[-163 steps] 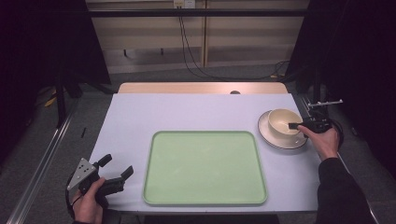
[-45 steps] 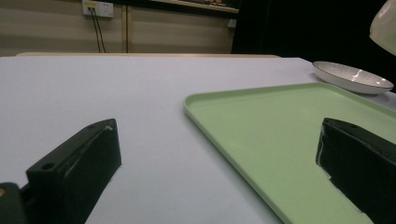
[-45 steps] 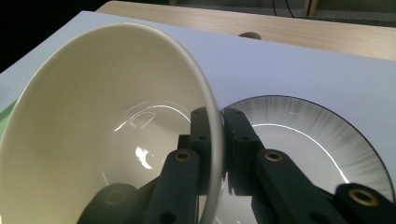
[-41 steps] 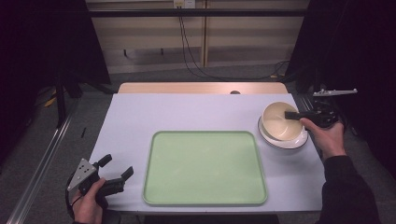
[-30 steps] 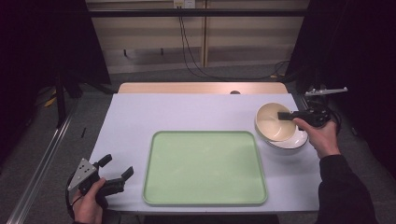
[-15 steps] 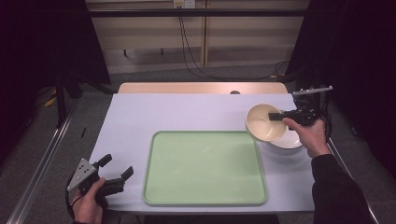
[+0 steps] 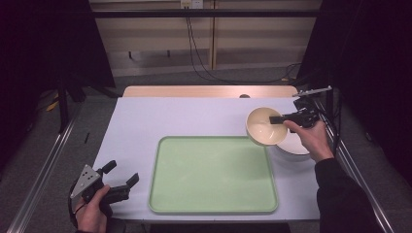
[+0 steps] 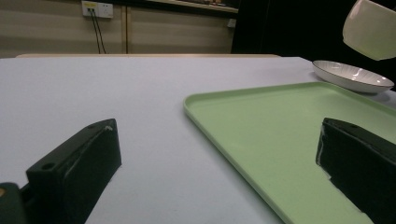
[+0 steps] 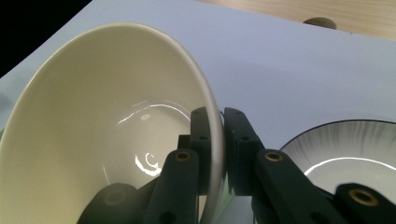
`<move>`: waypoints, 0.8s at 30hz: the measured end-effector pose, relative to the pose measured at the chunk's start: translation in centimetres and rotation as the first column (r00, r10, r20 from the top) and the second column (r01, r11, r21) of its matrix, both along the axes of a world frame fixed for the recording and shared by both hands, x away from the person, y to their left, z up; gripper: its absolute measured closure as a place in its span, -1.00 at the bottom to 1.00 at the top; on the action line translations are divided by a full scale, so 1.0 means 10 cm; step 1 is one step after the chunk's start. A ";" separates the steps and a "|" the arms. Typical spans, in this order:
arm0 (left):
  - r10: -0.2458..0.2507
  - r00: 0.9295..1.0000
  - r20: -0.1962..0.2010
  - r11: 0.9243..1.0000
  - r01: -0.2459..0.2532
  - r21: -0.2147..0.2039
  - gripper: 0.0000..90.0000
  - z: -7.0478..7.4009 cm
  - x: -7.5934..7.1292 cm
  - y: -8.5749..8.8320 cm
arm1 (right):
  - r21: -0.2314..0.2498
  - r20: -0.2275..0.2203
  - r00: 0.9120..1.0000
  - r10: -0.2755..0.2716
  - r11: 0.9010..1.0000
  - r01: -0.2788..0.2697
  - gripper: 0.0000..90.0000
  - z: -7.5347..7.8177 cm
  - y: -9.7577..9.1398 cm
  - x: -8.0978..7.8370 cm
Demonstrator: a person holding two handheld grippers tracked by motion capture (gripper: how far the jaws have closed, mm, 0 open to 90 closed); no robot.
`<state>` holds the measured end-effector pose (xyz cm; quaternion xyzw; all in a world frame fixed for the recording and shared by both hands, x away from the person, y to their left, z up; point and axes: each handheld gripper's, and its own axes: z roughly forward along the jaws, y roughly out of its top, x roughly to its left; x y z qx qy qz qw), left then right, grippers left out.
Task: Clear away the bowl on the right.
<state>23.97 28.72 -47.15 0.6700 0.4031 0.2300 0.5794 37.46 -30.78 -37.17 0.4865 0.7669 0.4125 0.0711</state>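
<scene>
A cream bowl (image 7: 265, 127) hangs in the air, tilted, over the tray's far right corner. My right gripper (image 7: 278, 119) is shut on its rim; in the right gripper view the two black jaws pinch the rim of the bowl (image 9: 107, 130) between them. The white plate (image 7: 294, 146) with a dark rim lies on the table under and to the right of the bowl, also plate (image 9: 348, 154). A pale green tray (image 7: 214, 174) lies in the middle of the table. My left gripper (image 7: 121, 178) rests open at the table's near left corner, with nothing between its jaws.
The table top (image 7: 184, 116) is pale lilac, with a wooden strip (image 7: 209, 91) along its far edge. Metal rails run along both sides. In the left gripper view the tray (image 8: 289, 130), the plate (image 8: 352, 77) and the raised bowl (image 8: 371, 28) lie ahead.
My right gripper has lifted the bowl off the plate and carried it leftward toward the tray. The left gripper has stayed where it was.
</scene>
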 end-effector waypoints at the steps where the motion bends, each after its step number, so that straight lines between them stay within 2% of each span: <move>1: 0.000 1.000 0.000 1.000 0.000 0.000 -1.00 0.00 0.00 0.00 | -0.006 -0.008 1.000 0.000 1.000 0.000 0.86 -0.01 0.03 0.02; 15: -0.002 1.000 -0.002 1.000 0.001 -0.008 -1.00 0.00 0.00 0.00 | -0.040 -0.057 0.998 0.023 0.999 -0.025 0.86 -0.18 0.19 0.16; 18: -0.003 1.000 -0.005 1.000 0.003 -0.007 -1.00 0.00 0.00 0.00 | -0.066 -0.074 0.997 0.014 0.998 -0.019 0.85 -0.23 0.24 0.18; 24: -0.004 1.000 -0.005 1.000 0.004 -0.008 -1.00 0.00 0.00 0.00 | -0.070 -0.095 0.995 0.019 0.997 -0.026 0.85 -0.31 0.29 0.22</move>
